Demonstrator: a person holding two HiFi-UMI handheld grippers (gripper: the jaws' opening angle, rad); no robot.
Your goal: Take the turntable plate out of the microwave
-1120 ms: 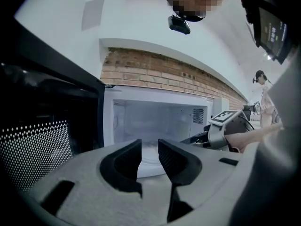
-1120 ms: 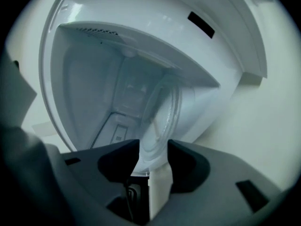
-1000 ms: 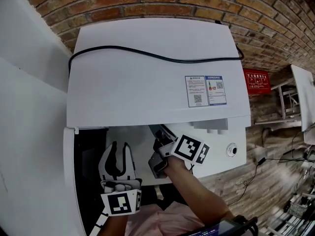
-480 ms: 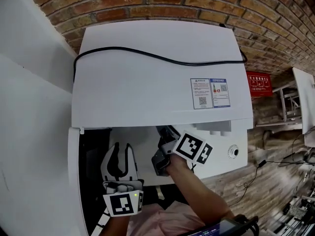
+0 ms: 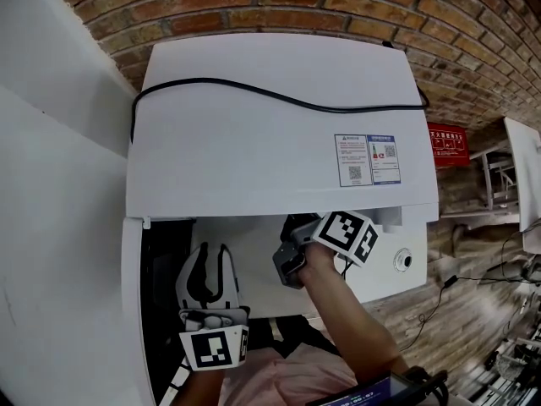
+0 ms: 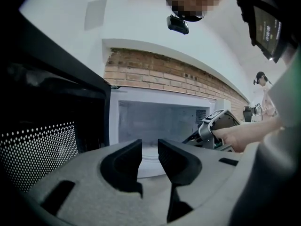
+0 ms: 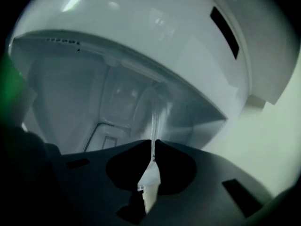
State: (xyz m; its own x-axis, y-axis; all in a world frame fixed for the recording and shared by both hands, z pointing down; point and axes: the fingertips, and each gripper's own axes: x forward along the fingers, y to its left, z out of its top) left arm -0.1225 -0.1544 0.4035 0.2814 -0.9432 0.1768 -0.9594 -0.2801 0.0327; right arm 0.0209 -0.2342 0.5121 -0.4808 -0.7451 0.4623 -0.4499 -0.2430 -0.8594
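The white microwave point(image 5: 270, 134) stands open, its door point(image 5: 133, 311) swung out to the left. My right gripper point(image 7: 153, 145) reaches into the cavity with its jaws closing, and the thin glass rim of the turntable plate point(image 7: 154, 119) is pinched between the tips. In the head view only its marker cube point(image 5: 347, 233) and body show, because the microwave's top hides the tips. My left gripper point(image 5: 209, 250) hovers in front of the opening, open and holding nothing. In the left gripper view the pale plate point(image 6: 149, 155) lies on the cavity floor beyond the left gripper point(image 6: 149, 149).
A black power cable point(image 5: 279, 100) runs across the microwave's top, near two stickers point(image 5: 368, 161). A round knob point(image 5: 403, 260) sits on the control panel at the right. A brick wall point(image 5: 254, 7) stands behind. The door's mesh window point(image 6: 42, 149) is close on the left.
My right gripper has pushed further into the cavity, its cube now up near the front edge. The left gripper has stayed where it was.
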